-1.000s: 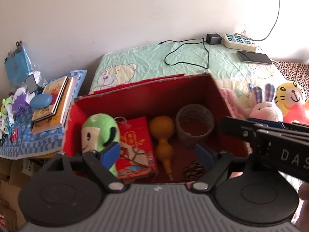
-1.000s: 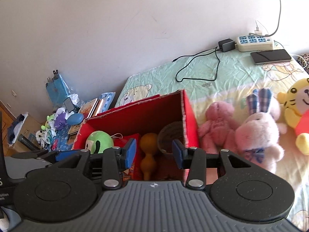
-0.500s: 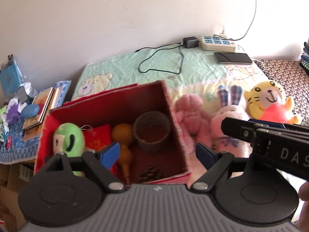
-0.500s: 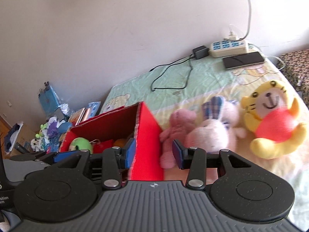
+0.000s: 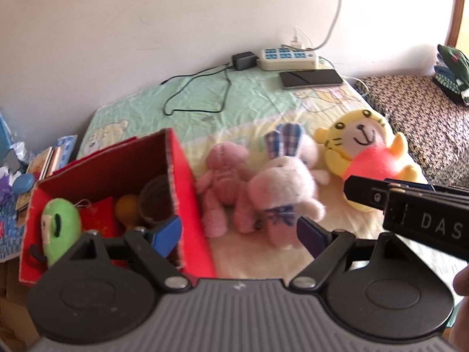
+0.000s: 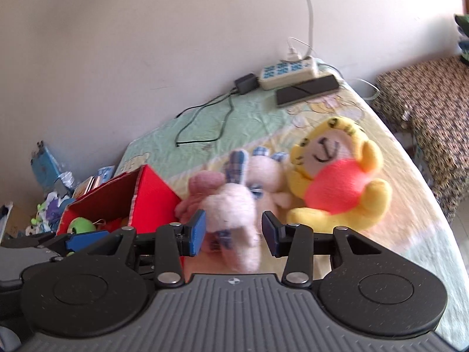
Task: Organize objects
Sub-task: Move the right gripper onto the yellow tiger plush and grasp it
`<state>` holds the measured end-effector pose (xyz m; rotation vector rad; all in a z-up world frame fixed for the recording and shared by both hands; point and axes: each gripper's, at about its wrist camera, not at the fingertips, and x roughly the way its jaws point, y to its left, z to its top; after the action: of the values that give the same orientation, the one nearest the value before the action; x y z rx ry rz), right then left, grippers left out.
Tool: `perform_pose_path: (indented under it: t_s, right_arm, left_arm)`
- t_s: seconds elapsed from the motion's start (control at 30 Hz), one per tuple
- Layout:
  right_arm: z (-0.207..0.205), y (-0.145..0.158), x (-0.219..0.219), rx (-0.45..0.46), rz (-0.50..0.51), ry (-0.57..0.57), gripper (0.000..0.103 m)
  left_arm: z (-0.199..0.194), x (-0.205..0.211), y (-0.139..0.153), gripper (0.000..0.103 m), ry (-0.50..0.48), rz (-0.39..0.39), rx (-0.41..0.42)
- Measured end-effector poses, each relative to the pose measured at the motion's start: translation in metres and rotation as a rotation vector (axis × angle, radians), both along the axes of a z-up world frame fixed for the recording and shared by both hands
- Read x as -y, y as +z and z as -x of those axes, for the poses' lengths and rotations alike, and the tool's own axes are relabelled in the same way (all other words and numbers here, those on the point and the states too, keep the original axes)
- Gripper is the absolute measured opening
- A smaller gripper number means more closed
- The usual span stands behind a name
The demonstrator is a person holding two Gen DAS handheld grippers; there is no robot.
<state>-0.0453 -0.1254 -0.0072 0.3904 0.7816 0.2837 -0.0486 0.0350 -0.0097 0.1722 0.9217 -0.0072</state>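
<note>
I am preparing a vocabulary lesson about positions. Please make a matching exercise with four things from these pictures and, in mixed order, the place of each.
Things:
1. green plush toy
2. yellow tiger plush
3. black phone
4. pink rabbit plush

Places:
A. beside the white power strip
B. between the pink bear plush and the tiger
C. inside the red box
D. on the bed cover, farthest from the box

Pairs: 1-C, 2-D, 3-A, 4-B
</note>
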Motion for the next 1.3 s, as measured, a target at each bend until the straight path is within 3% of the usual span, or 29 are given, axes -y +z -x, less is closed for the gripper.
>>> perform_pose_path:
  t_s: [0.4,1.3]
  right_arm:
    - [-0.006,-0.014,0.030,-0.041,-0.023,-0.034,0.046]
    - [-0.025,-0.032,0.061,-0.091,-0.049,-0.019,0.049]
  left_arm:
    - [-0.015,0.041,-0.015,0.087,-0.043,-0.018,-0.049]
    - [-0.040,0.068,-0.042,0.095,-0.032,-0.032,-0.117]
